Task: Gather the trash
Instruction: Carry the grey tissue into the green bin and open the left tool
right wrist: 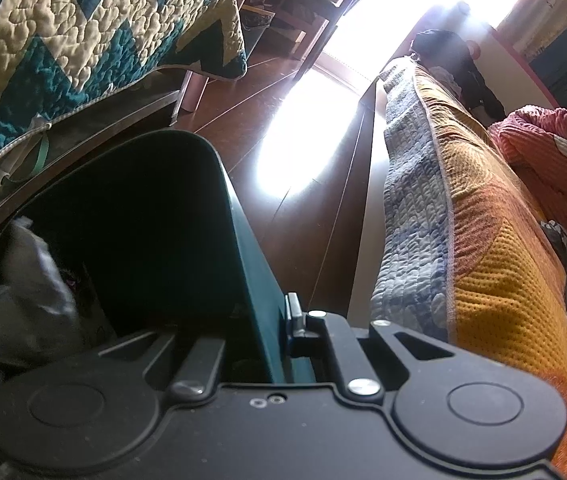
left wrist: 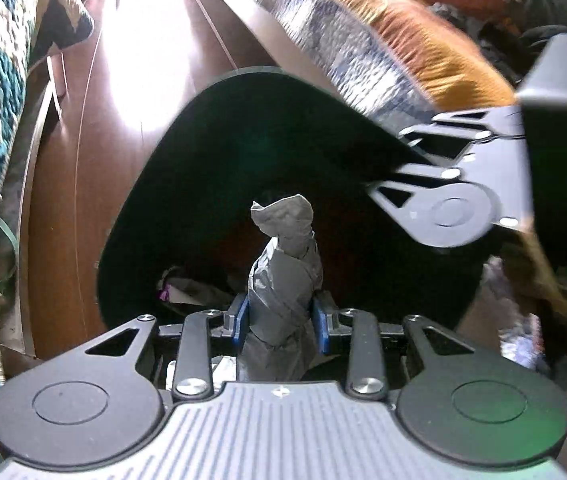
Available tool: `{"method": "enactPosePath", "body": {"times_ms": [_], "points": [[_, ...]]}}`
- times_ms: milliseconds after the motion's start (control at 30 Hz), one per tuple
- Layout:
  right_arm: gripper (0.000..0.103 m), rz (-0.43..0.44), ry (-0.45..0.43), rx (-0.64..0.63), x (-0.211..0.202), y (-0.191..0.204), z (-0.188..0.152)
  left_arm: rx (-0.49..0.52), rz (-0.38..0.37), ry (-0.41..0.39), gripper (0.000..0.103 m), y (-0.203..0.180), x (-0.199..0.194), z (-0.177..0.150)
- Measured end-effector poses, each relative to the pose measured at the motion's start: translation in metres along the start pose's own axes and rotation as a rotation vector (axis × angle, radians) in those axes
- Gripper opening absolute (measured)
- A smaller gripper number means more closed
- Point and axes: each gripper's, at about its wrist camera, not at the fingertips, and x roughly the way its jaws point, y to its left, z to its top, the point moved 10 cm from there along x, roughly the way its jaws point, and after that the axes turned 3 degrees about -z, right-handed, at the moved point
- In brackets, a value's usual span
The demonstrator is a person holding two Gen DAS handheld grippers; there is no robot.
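In the left wrist view my left gripper (left wrist: 282, 322) is shut on a crumpled grey-white tissue wad (left wrist: 285, 280), held upright over the mouth of a dark green trash bin (left wrist: 155, 184). Some scraps (left wrist: 187, 290) lie inside the bin. My right gripper (right wrist: 261, 320) is shut on the bin's thin wall (right wrist: 243, 240), one finger inside and one outside. The right gripper also shows in the left wrist view (left wrist: 375, 190) at the bin's right rim. The held tissue appears blurred in the right wrist view (right wrist: 31, 292) at the left.
The bin stands on a dark wooden floor (right wrist: 283, 168) between two beds. A teal and cream quilt (right wrist: 63, 40) hangs on the left. A grey, orange and yellow quilt (right wrist: 483, 220) hangs close on the right. Strong glare (right wrist: 315, 128) lies on the floor ahead.
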Motion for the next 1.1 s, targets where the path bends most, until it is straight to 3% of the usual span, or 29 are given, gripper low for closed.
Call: {"method": "enactPosePath", "body": {"times_ms": [300,467,733,933,1100], "points": [[0.008,0.001,0.0,0.002,0.0,0.0,0.0,-0.02,0.003,0.05,0.037,0.001,0.021,-0.011],[0.008,0.002,0.003,0.005,0.0,0.0,0.0,0.003,0.018,0.016,0.07,0.002,0.013,-0.012],[0.007,-0.003,0.028,0.016,0.003,-0.004,0.001,0.048,-0.01,-0.022,0.07,0.0,-0.017,-0.023],[0.004,-0.028,0.066,-0.082,0.007,-0.005,-0.002,0.033,-0.03,-0.028,0.07,0.013,-0.041,-0.037],[0.004,-0.048,0.114,-0.255,0.009,-0.003,-0.009,0.078,-0.086,0.008,0.07,0.021,-0.059,-0.054]]}}
